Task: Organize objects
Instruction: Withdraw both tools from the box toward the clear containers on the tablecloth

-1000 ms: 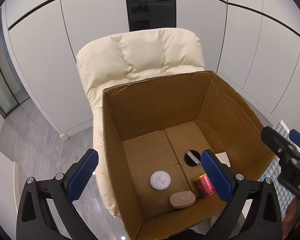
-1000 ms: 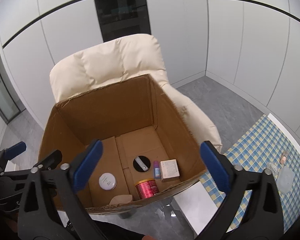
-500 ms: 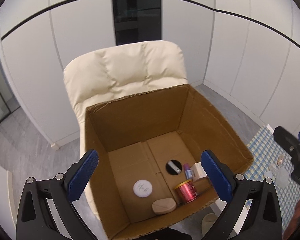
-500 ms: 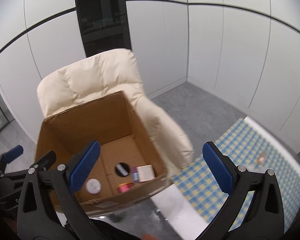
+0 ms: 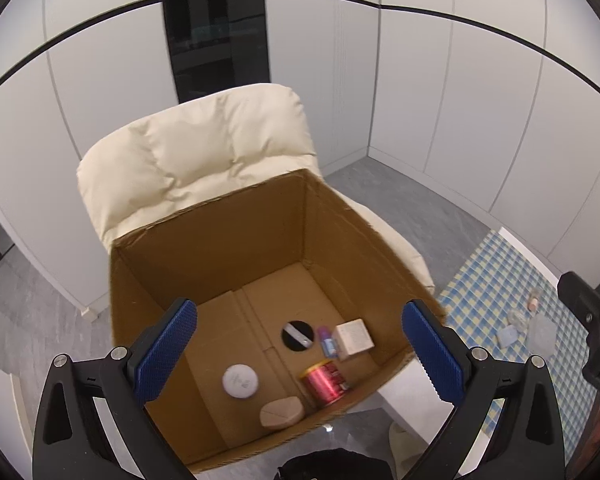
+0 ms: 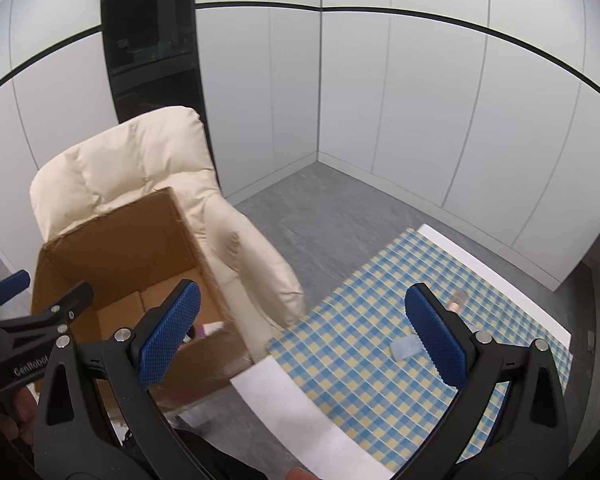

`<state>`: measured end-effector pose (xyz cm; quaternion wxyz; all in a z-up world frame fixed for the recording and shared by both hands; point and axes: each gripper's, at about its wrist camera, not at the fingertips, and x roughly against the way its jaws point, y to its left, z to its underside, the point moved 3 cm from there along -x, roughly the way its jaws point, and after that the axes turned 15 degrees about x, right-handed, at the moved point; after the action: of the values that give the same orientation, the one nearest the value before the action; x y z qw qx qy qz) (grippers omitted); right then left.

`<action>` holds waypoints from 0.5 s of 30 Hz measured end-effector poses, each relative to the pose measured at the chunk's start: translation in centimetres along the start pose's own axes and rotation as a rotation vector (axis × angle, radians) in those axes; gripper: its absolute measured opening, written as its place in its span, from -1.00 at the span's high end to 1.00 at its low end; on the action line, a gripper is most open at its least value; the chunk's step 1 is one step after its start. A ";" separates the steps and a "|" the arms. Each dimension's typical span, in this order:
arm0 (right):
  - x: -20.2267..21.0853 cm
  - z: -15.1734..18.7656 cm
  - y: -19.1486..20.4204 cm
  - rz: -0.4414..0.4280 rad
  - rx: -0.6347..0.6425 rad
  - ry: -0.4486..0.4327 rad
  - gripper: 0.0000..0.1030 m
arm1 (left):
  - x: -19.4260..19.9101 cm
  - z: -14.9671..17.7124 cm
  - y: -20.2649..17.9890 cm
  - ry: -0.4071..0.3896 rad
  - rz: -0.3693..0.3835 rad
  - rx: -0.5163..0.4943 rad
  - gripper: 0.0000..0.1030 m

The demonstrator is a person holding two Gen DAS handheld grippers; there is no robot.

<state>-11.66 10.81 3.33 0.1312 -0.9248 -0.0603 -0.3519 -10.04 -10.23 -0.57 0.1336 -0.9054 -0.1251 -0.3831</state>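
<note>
With both grippers, left (image 5: 300,354) and right (image 6: 302,330), held empty with jaws spread, the small blue packet (image 6: 407,347) on the checked surface (image 6: 360,360), seemingly light and soft, is best pinched across its flat sides.

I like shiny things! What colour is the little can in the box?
The can is shiny red-pink with a gold rim, clearest in the left wrist view.

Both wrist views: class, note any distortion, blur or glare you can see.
Left wrist view: fisheye bends the wall seams into arcs; the cardboard box is fairly sharp. Right wrist view: same bending; the box edge and checked tablecloth near it smear with motion blur.
</note>
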 end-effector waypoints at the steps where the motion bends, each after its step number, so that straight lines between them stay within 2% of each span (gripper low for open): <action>1: 0.1 0.4 -0.6 0.005 -0.011 0.008 -1.00 | 0.0 0.0 -0.3 0.003 0.005 0.000 -0.99; 8: 0.8 1.0 -3.2 0.044 -0.054 0.024 -1.00 | 0.0 -0.6 -2.8 0.016 0.036 -0.010 -0.99; 15: 2.4 0.6 -6.4 0.112 -0.124 0.022 -1.00 | -0.4 -2.0 -3.6 0.032 0.074 -0.034 -0.99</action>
<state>-10.74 17.20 5.78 0.0936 -0.9292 0.0149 -0.3573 -12.75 -7.62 0.98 0.1340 -0.9054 -0.0830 -0.3943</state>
